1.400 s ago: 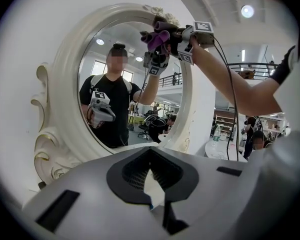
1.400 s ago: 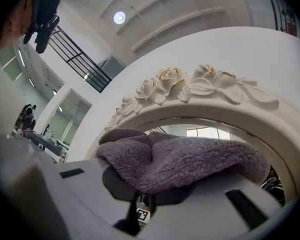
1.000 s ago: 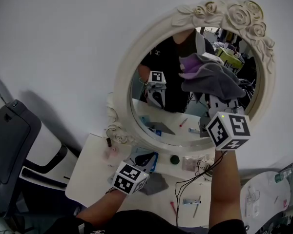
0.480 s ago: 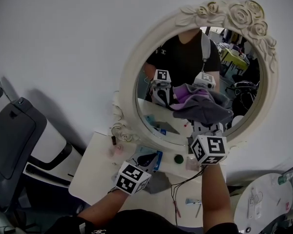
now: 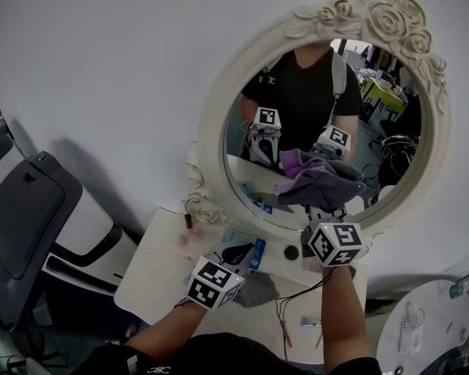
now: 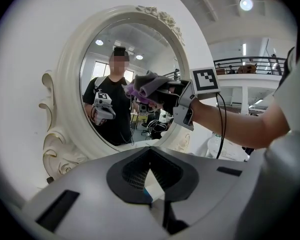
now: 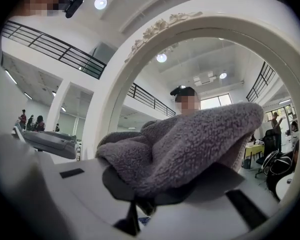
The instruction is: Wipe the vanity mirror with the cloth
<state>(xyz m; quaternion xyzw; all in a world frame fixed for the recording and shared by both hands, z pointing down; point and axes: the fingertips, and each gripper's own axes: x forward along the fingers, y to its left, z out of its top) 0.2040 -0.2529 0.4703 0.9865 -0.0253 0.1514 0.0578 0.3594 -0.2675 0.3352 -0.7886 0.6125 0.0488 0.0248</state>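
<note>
Your cloth [image 5: 322,184] runs into its own reflection in the head view, so you cannot tell there whether it touches the glass. It also hides the tips of your right gripper [image 5: 326,213]. In the right gripper view the fingers [image 7: 115,184] are pinching the grey fleece cloth [image 7: 190,144], which bulges over them and blocks the lower half of the vanity mirror [image 7: 120,84].

The cloth sits low on the glass, near the bottom rim, its long side lying crosswise. The whole upper glass of the mirror [image 5: 375,123] is open above it. The oval stands upright, with the carved roses on top.

Your left gripper [image 5: 227,268] hangs low over the cluttered counter [image 5: 156,264], well apart from the cloth. Its fingers [image 6: 90,204] are pressed together on nothing.
</note>
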